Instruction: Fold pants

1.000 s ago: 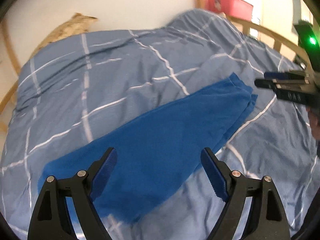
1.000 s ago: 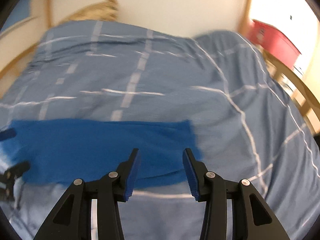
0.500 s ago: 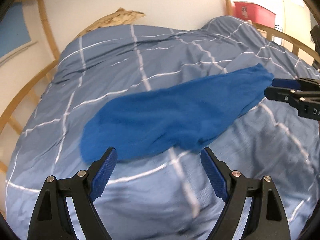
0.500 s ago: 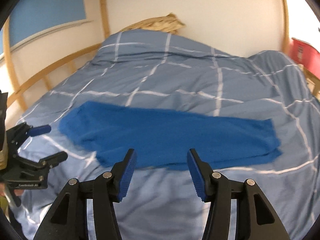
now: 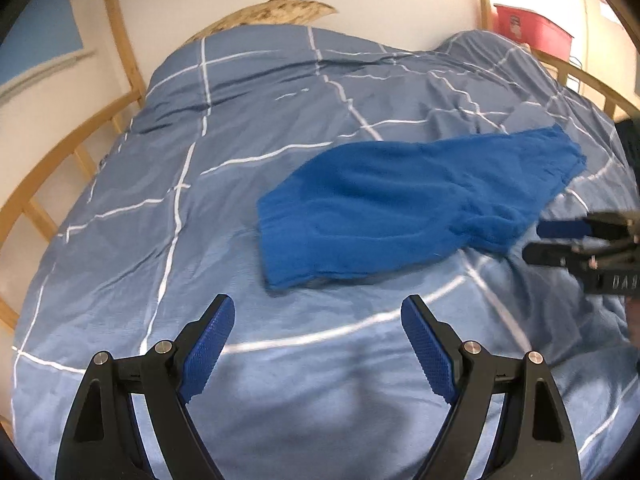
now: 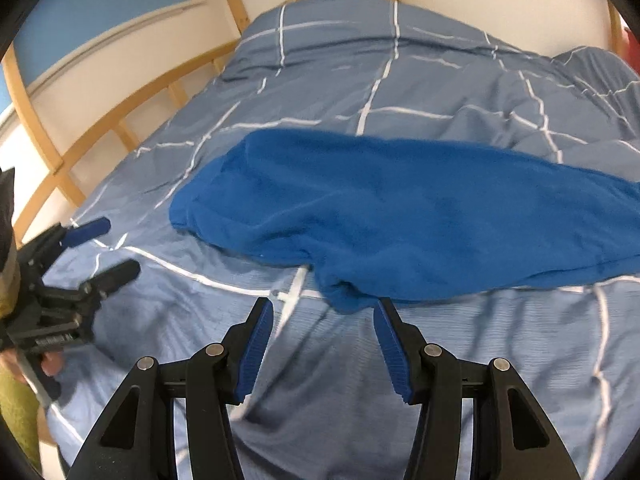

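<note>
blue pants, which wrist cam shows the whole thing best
The left wrist view: the blue pants lie fully in frame on the checked duvet, both ends visible. The right wrist view shows them larger, but their far right end runs off the picture's edge.

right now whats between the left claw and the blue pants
Only bare duvet: a stretch of blue-grey cover crossed by a white stripe separates the open left claw from the near edge of the blue pants. The left wrist view shows it.
</note>
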A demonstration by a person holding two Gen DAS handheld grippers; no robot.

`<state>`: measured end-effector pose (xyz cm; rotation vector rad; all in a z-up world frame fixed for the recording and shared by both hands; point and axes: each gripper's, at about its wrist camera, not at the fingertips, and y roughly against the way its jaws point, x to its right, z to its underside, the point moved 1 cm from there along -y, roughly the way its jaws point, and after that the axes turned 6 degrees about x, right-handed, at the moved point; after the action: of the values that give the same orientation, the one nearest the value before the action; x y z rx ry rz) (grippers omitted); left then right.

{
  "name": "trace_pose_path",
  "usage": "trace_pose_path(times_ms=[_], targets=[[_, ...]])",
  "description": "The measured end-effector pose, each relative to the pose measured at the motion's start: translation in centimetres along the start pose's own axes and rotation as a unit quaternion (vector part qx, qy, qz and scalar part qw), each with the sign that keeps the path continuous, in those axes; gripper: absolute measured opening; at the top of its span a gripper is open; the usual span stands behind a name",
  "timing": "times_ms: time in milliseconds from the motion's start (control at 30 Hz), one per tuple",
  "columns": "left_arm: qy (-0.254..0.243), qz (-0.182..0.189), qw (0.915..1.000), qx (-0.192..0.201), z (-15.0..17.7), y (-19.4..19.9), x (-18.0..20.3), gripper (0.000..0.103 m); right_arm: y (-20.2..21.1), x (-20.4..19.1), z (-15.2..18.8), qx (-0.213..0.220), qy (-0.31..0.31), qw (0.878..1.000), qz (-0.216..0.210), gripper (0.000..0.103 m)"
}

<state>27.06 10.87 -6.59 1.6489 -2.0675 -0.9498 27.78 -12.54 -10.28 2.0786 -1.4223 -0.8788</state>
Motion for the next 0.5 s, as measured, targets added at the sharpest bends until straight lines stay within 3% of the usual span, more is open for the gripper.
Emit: trace_pose_path(times_ms=[267,433,500], targets=[[0.018,0.017,0.9996,-0.012,-0.7,-4.3,-2.8,0.082,-2.4,-0.8,0.3,-0.019,-0.003,0.999,0.031,0.053],[0.034,0.037,0.9987,-0.014,-0.5,-6.3,-3.3,0.066,-3.2,-0.3,0.1,-0.016,-0.014,0.999,0.039,0.053],[0.044,0.048,0.9978,-0.013,-0.3,-6.8,-3.4,0.051,-3.3,-0.3,0.2,-0.012,-0.007,0.999,0.043,0.053]])
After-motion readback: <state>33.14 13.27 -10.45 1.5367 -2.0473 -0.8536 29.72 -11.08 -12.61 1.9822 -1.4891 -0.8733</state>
